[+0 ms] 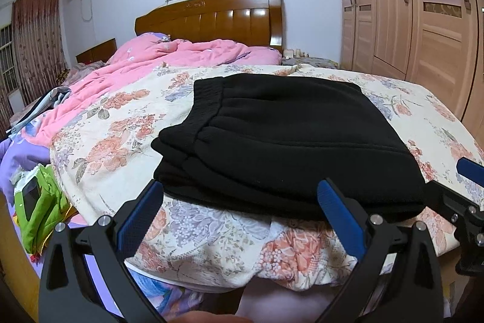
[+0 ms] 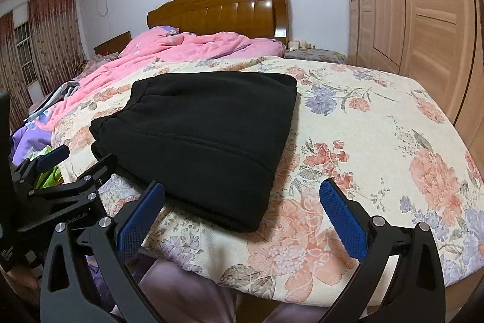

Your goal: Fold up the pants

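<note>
Black pants (image 1: 281,138) lie folded into a thick rectangular stack on the floral bedspread (image 1: 211,232), elastic waistband toward the left. In the right wrist view the same pants (image 2: 199,138) sit left of centre. My left gripper (image 1: 242,192) is open at the stack's near edge, nothing between its blue pads (image 1: 139,217). My right gripper (image 2: 242,196) is open too, just in front of the stack's near right corner, holding nothing. The left gripper (image 2: 75,168) also shows at the left of the right wrist view. The right gripper's blue tip (image 1: 470,168) appears at the right edge of the left wrist view.
A crumpled pink quilt (image 1: 169,59) covers the far left of the bed below a wooden headboard (image 1: 211,17). Wardrobe doors (image 1: 423,14) stand along the right. Green and purple cloth items (image 1: 39,208) lie off the bed's left side. Curtains (image 1: 36,41) hang at far left.
</note>
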Tool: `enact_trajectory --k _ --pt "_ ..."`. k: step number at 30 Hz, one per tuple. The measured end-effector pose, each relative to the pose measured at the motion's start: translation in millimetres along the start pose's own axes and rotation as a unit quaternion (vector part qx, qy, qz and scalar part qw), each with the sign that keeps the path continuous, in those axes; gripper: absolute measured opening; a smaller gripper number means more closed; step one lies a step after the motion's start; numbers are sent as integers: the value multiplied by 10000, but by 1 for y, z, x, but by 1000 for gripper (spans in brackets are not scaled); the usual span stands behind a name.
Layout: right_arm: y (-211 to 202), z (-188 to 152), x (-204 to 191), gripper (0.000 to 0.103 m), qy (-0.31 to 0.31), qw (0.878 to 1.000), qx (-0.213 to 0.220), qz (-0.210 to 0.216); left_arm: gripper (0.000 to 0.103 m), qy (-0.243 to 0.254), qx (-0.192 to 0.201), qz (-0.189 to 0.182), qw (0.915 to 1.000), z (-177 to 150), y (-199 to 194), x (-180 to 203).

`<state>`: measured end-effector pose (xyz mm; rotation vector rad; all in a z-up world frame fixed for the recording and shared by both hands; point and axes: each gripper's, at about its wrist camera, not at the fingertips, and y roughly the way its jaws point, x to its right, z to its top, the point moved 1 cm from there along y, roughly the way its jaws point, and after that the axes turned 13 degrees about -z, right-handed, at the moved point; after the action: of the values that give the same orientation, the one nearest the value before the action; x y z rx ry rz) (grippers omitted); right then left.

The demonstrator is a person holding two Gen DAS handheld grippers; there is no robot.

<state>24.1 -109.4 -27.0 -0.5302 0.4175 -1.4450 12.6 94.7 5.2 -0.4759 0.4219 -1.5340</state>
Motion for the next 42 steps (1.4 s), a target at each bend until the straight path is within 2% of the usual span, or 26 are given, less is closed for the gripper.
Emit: enact_trajectory --k 42 --pt "1 -3 -6 99 -145 9999 -13 -11 102 -31 -31 -42 10000 -3 -1 -9"
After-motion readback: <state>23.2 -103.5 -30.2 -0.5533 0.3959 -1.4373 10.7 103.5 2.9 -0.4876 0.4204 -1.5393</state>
